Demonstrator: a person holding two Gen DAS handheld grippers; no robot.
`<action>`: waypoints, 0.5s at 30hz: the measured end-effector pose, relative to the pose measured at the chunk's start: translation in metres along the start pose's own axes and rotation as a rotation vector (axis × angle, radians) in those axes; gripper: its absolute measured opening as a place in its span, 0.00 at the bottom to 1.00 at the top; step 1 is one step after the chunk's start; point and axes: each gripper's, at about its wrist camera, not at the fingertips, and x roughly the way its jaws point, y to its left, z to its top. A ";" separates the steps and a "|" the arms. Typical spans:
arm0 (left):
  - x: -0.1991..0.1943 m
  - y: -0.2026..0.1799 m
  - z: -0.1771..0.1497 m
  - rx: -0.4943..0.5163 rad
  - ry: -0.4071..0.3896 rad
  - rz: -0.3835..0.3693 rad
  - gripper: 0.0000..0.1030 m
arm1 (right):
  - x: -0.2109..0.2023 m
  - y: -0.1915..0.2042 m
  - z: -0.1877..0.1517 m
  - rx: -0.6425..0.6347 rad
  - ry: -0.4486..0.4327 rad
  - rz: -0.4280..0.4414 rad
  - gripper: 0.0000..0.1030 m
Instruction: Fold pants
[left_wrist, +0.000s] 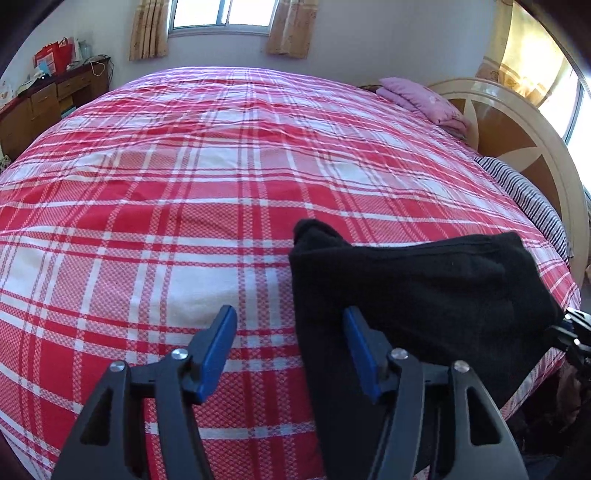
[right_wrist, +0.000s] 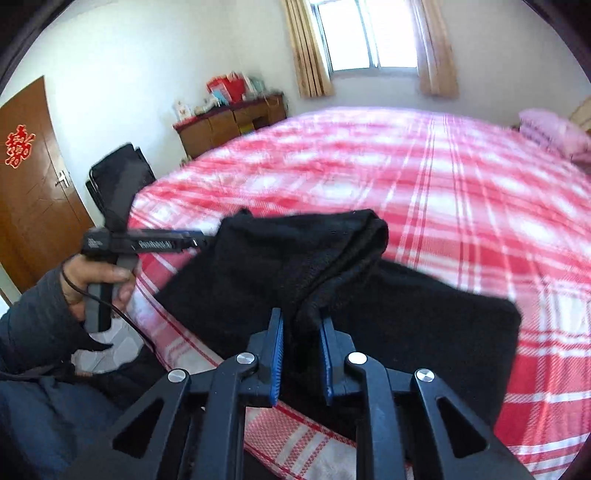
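Black pants (left_wrist: 424, 280) lie folded on the red plaid bed cover (left_wrist: 184, 184), near the bed's near edge. My left gripper (left_wrist: 290, 314) stands open at their left edge; its right finger (left_wrist: 356, 332) rests over the black cloth and its left finger over bare cover. In the right wrist view, my right gripper (right_wrist: 301, 323) is shut on a raised fold of the pants (right_wrist: 424, 325), lifted off the rest. There a hand (right_wrist: 99, 284) holds the left gripper (right_wrist: 192, 238) at the pants' left side.
A pink pillow (left_wrist: 421, 99), a striped cloth (left_wrist: 528, 192) and a round headboard (left_wrist: 517, 140) line the bed's right side. A wooden desk (left_wrist: 44, 107) stands at the far left. A black chair (right_wrist: 118, 177) and a brown door (right_wrist: 33, 192) are beyond the bed's left edge.
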 end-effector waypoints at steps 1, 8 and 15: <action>-0.002 -0.001 0.001 0.002 -0.005 -0.007 0.60 | -0.007 0.001 0.002 -0.001 -0.024 -0.005 0.17; -0.009 -0.017 0.004 0.034 -0.029 -0.033 0.68 | -0.049 -0.020 -0.002 0.055 -0.102 -0.080 0.17; 0.010 -0.034 0.003 0.055 0.002 -0.050 0.71 | -0.050 -0.069 -0.032 0.184 -0.018 -0.151 0.17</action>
